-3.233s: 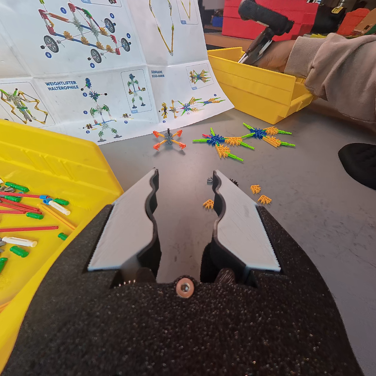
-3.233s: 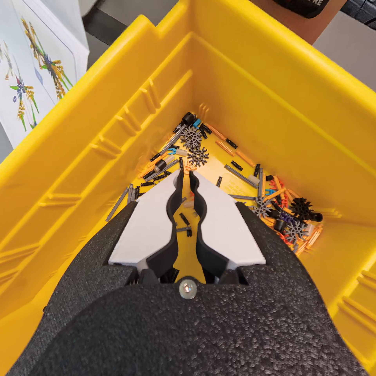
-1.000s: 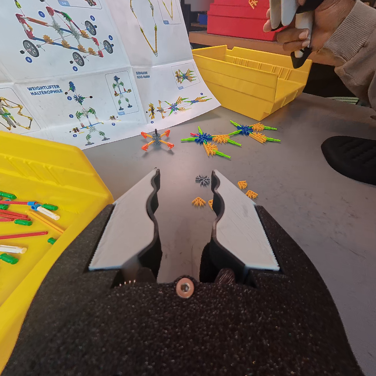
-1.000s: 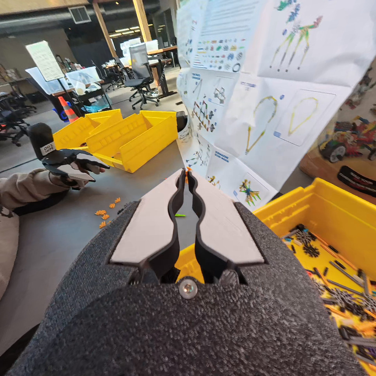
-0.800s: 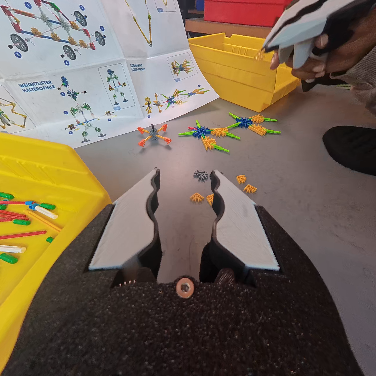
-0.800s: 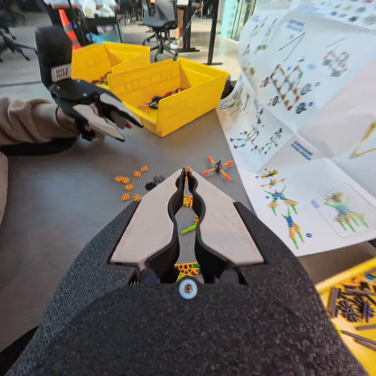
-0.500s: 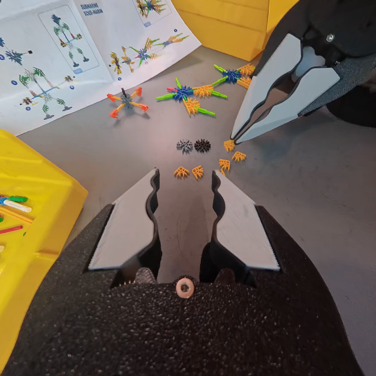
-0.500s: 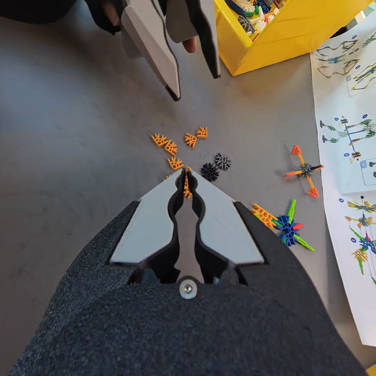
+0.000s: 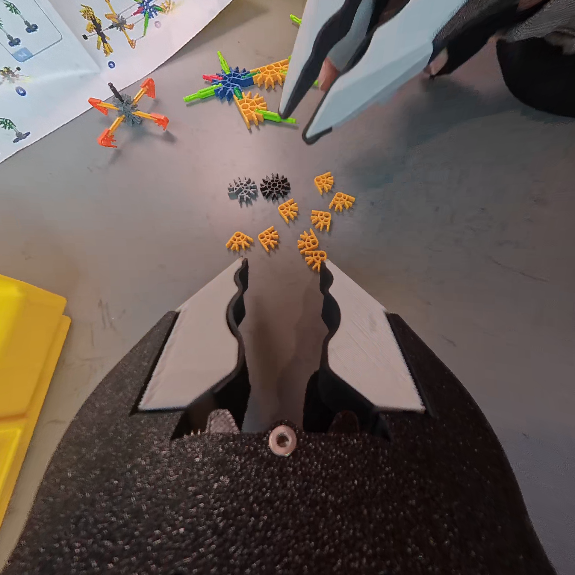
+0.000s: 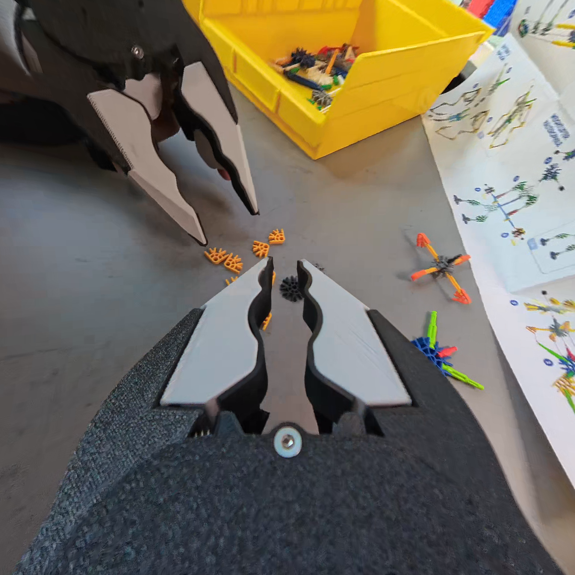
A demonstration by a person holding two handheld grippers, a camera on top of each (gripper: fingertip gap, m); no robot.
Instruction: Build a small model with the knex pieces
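My left gripper (image 9: 283, 261) is open and empty, low over the grey table, its tips just short of several orange fan-shaped connectors (image 9: 268, 238). A grey snowflake connector (image 9: 242, 190) and a black one (image 9: 274, 186) lie beyond them. My right gripper (image 10: 284, 261) is open and holds nothing. The black connector (image 10: 291, 287) lies on the table between its fingers, and orange connectors (image 10: 260, 249) lie at its left tip. It shows in the left wrist view (image 9: 295, 127) above the pile. The left gripper shows in the right wrist view (image 10: 228, 228).
A blue, orange and green assembly (image 9: 239, 84) and an orange-tipped cross assembly (image 9: 127, 109) lie near the printed instruction sheet (image 9: 46, 46). A yellow bin (image 10: 342, 124) of loose parts stands behind the left gripper. Its corner (image 9: 25, 357) shows at left. The grippers' ends are close to 7 cm from one another.
My right gripper came out of a yellow bin shut on an orange connector, swung down to the pile and opened. My left gripper tilted down and moved closer to the pieces.
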